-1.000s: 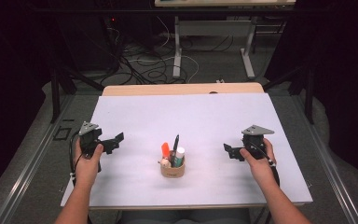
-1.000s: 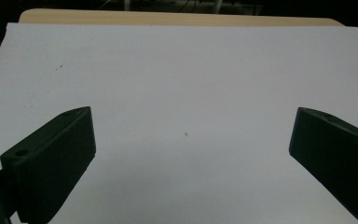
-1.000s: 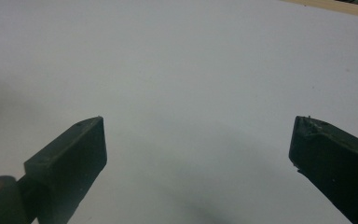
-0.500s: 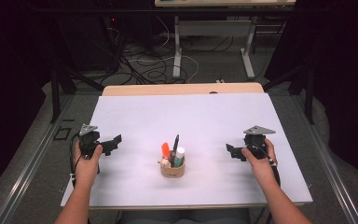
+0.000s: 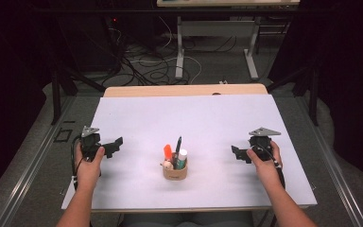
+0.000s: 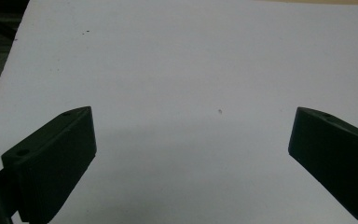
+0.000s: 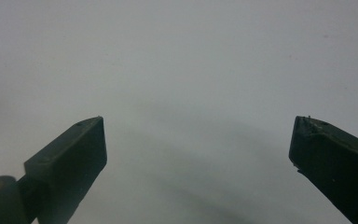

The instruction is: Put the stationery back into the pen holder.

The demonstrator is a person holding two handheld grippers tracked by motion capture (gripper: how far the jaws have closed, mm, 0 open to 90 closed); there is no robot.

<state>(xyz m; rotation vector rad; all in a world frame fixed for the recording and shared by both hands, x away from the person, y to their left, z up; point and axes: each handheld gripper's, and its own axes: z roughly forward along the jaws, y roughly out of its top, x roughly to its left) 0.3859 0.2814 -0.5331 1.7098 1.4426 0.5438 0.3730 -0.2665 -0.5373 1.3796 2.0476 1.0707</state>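
A small tan cup [image 5: 175, 171] stands near the front middle of the white table [image 5: 189, 123]. It holds an orange marker [image 5: 167, 152], a black pen [image 5: 177, 144] and a white tube with a green band [image 5: 182, 157]. My left gripper [image 5: 116, 144] is held at the left of the cup, well apart from it, jaws pointing right. My right gripper [image 5: 235, 153] is held at the cup's right, jaws pointing left. In the left gripper view the left gripper [image 6: 191, 140] stands wide open over bare white table. In the right gripper view the right gripper [image 7: 198, 144] is likewise open with nothing between its jaws.
A wooden strip [image 5: 184, 90] edges the table's far side. Beyond it are a metal desk frame [image 5: 215, 42] and tangled cables [image 5: 142, 61] on the floor. Grey rails [image 5: 23, 175] run along both sides of the table.
Both grippers have drifted slightly toward the table's front. Their jaws stay open.
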